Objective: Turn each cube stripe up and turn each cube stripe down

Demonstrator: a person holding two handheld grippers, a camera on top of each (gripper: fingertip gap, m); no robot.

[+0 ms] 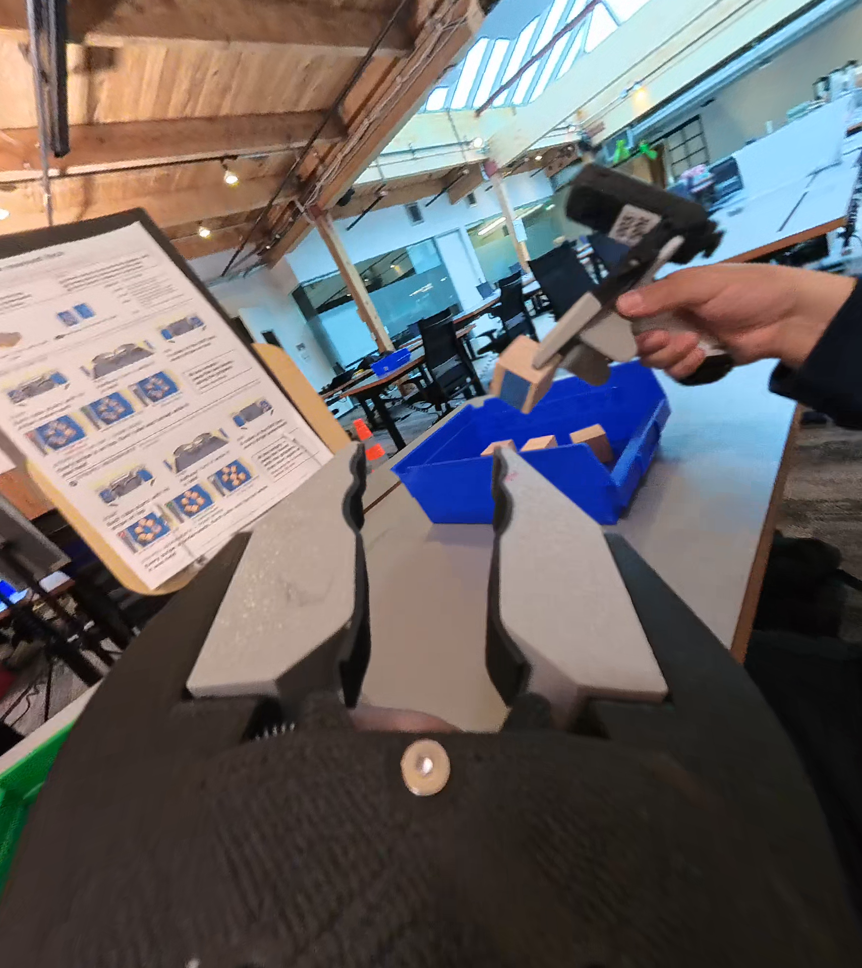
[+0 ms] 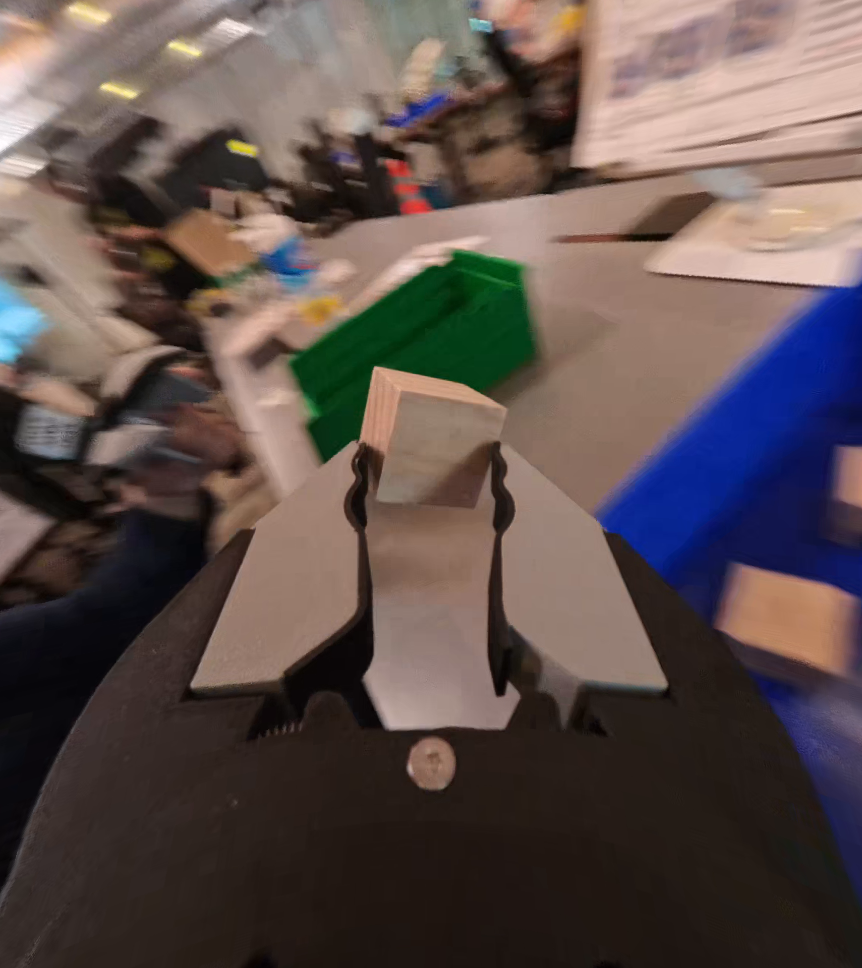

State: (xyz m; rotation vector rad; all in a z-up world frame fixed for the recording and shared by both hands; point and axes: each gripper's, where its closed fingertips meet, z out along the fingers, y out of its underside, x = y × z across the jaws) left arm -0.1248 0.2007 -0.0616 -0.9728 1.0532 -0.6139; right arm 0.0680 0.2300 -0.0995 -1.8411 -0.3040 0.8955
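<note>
Wooden cube [image 2: 431, 445] is sitting tilted, pinched between the right gripper [image 2: 428, 466] fingertips, above the blue bin [image 1: 476, 492]. Only the left wrist view is showing its dark striped face and three cubes [image 1: 541, 444] lying inside that bin. Left gripper [image 1: 427, 471] is hanging spread, gripping nothing, over the grey table [image 1: 680, 565].

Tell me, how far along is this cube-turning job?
Done: nothing I can confirm. In hand: the right gripper holds one wooden cube above the blue bin, its blue face sideways. Left: at least three cubes wait in the bin; the left gripper is empty.
</note>
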